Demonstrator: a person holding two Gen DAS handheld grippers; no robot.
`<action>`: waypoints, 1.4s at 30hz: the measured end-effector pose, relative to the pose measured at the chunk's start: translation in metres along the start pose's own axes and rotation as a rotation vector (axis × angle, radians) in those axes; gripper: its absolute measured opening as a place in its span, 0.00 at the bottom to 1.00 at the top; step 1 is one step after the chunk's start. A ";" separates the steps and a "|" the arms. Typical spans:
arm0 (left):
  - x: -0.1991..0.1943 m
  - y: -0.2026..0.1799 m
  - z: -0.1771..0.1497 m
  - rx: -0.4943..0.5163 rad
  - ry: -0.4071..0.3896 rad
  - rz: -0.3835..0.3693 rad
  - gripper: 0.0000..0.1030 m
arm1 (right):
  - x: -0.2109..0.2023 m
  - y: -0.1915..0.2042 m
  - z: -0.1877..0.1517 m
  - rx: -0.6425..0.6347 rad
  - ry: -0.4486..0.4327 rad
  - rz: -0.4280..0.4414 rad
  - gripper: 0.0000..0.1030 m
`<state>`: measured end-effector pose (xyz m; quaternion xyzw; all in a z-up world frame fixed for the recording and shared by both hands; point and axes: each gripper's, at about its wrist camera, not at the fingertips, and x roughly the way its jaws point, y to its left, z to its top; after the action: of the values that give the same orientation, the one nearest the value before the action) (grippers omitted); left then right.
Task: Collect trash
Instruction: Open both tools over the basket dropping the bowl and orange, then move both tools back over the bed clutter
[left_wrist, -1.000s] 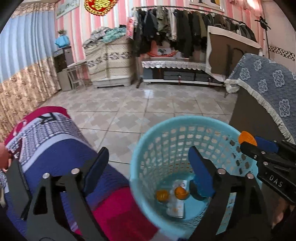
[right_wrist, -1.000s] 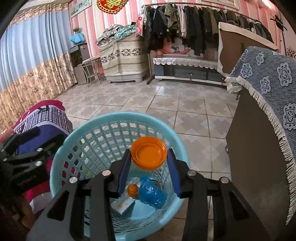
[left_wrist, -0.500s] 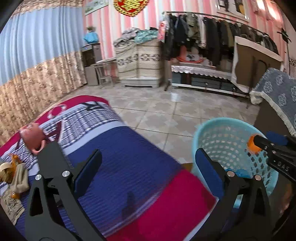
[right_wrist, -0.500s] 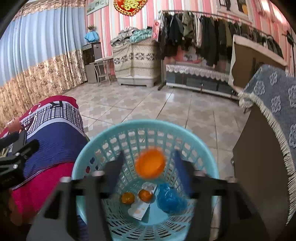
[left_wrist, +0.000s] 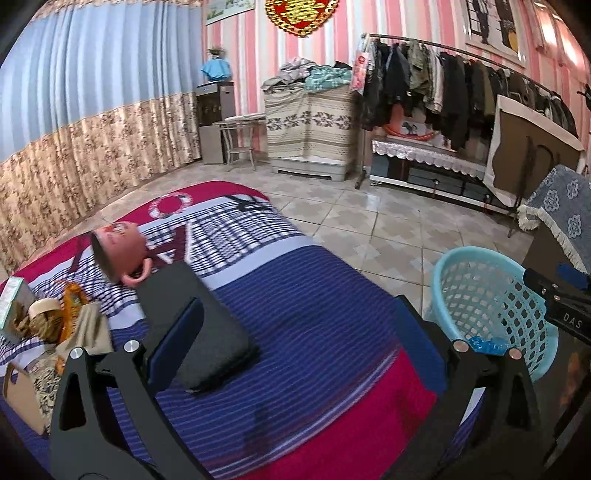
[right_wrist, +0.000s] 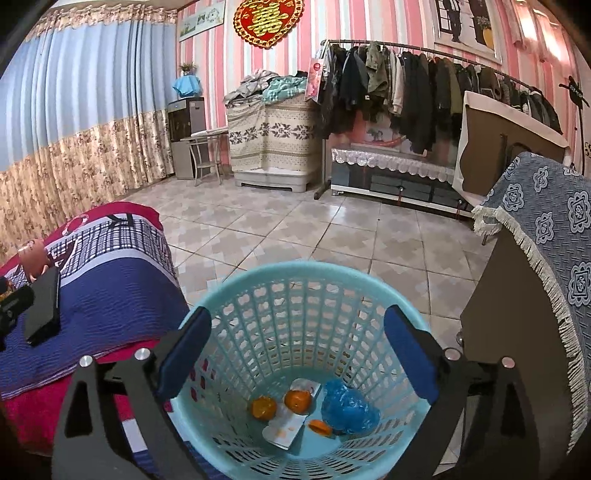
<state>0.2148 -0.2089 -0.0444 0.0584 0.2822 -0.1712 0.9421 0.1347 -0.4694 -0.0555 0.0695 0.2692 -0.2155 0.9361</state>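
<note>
The right gripper (right_wrist: 297, 356) hangs over the mouth of the light blue basket (right_wrist: 236, 291), its two blue-padded fingers (right_wrist: 184, 354) wide apart; the jaws have just been opening and nothing sits between them. Below and beyond the fingertips, on the basket floor, lies the collected trash: two orange peel pieces (right_wrist: 263, 407) side by side, a white card or wrapper (right_wrist: 286, 430) partly under them, a crumpled blue plastic bag (right_wrist: 349, 411) nearer the right finger, and an orange lid (right_wrist: 320, 427) touching the bag's left edge. The left gripper (left_wrist: 295, 332) is held over the striped bedspread (left_wrist: 314, 314), fingers (left_wrist: 177, 336) also spread wide with nothing clamped; only bedspread shows between them. Just ahead of the left finger lies a flat black case (left_wrist: 195, 321), partly hidden by that finger. Beyond the case, a pink mug (left_wrist: 118, 254) lies on its side, handle toward the camera. Left of the left finger sits a loose heap of litter (left_wrist: 55, 325): brown paper scraps, an orange wrapper, a roll of tape and a small green-white box; details are blurred. From the left wrist view the basket stands to the right of the right finger, on the tiled floor (left_wrist: 369, 229) just beside the bed edge, with the right gripper's black tip over its far rim.
</note>
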 end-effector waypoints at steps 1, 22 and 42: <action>-0.002 0.005 -0.001 -0.007 0.003 0.005 0.95 | 0.000 0.004 0.000 0.002 0.002 0.004 0.90; -0.063 0.216 -0.054 -0.179 0.053 0.316 0.95 | -0.022 0.165 -0.021 -0.188 0.028 0.280 0.91; -0.093 0.336 -0.101 -0.348 0.081 0.474 0.95 | -0.026 0.409 -0.046 -0.456 0.129 0.619 0.72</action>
<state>0.2094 0.1535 -0.0730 -0.0328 0.3230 0.1071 0.9398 0.2731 -0.0817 -0.0741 -0.0489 0.3346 0.1472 0.9295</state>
